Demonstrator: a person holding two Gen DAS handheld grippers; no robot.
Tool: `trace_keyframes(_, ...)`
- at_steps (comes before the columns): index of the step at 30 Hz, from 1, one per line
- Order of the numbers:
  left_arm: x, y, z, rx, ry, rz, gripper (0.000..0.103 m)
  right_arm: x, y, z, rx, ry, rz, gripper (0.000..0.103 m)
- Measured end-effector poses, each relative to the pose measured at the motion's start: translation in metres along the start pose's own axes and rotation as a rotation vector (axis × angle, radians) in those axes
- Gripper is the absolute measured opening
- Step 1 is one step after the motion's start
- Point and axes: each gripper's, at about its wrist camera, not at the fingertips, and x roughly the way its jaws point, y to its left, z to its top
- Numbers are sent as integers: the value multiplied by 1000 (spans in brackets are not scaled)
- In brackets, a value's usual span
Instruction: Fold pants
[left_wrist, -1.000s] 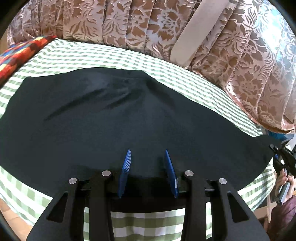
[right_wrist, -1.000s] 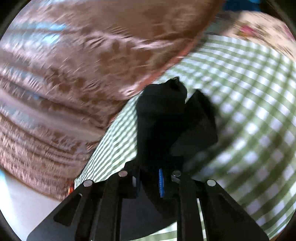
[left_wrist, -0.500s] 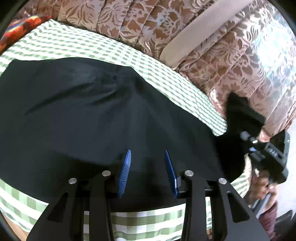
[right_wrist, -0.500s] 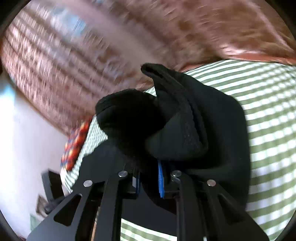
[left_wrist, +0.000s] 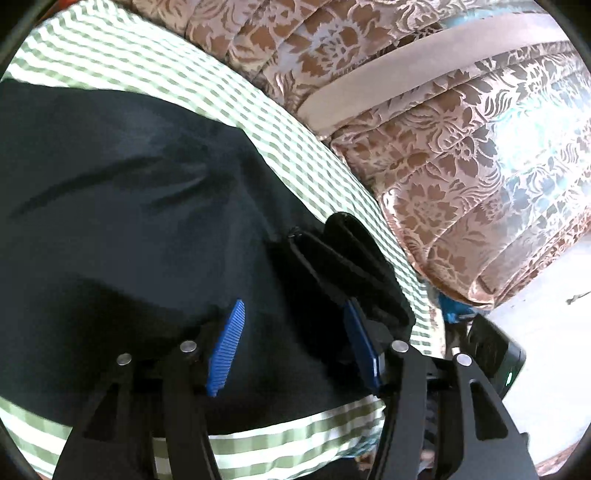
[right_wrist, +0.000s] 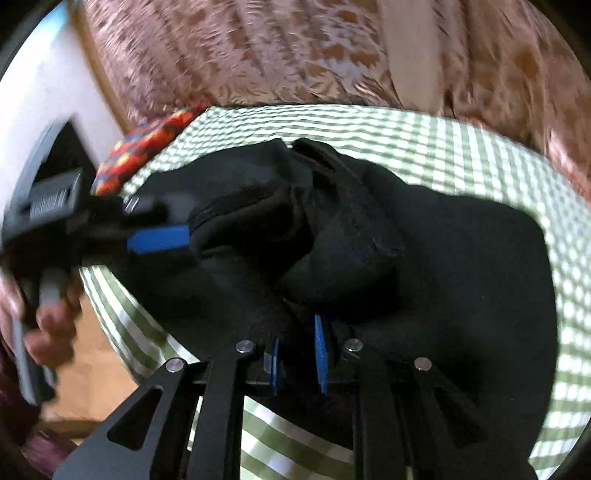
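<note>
Right claw (right_wrist: 297, 356) clamping the pants (right_wrist: 424, 258) end, carrying it over; left claw (left_wrist: 291, 347) gaping wide—lay edges aligned, smooth.

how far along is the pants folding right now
Done: the black pants lie spread on the green checked cloth. In hand: the right gripper is shut on one end of the pants and holds it bunched above the flat part, next to the open left gripper. Left: lay that end down flat, smooth it, and probably make further folds.
</note>
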Motion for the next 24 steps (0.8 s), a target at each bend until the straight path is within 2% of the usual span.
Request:
trace_keyframes(2, 7, 1, 3, -47, 34, -59, 69, 1, 15, -10, -101, -4, -37, 23)
trace_keyframes(4, 15, -1, 7, -63, 57, -92, 70, 4, 25, -17, -162, -5, -41, 31)
trace_keyframes(6, 22, -3, 8, -71, 78, -81, 70, 0, 31, -24, -174, -9, 8, 42)
trace_keyframes(8, 29, -4, 9, -84, 105, -91, 70, -14, 31, -27, -151, -33, 106, 58)
trace_keyframes(11, 35, -4, 8, -94, 123, -87, 70, -37, 11, -29, -42, -78, 176, 58)
trace_keyframes(14, 36, -2, 9, -127, 131, -91, 72, -50, -13, -33, 53, -85, 167, 58)
trace_keyframes(19, 34, -10, 12, -127, 129, -119, 72, -84, -60, -59, 204, -100, 70, 58)
trace_keyframes(21, 39, -16, 12, -108, 149, -96, 73, -100, -79, -75, 262, -100, 1, 57)
trace_keyframes(24, 51, -23, 8, -93, 194, -85, 72, -110, -103, -98, 338, -70, -101, 48)
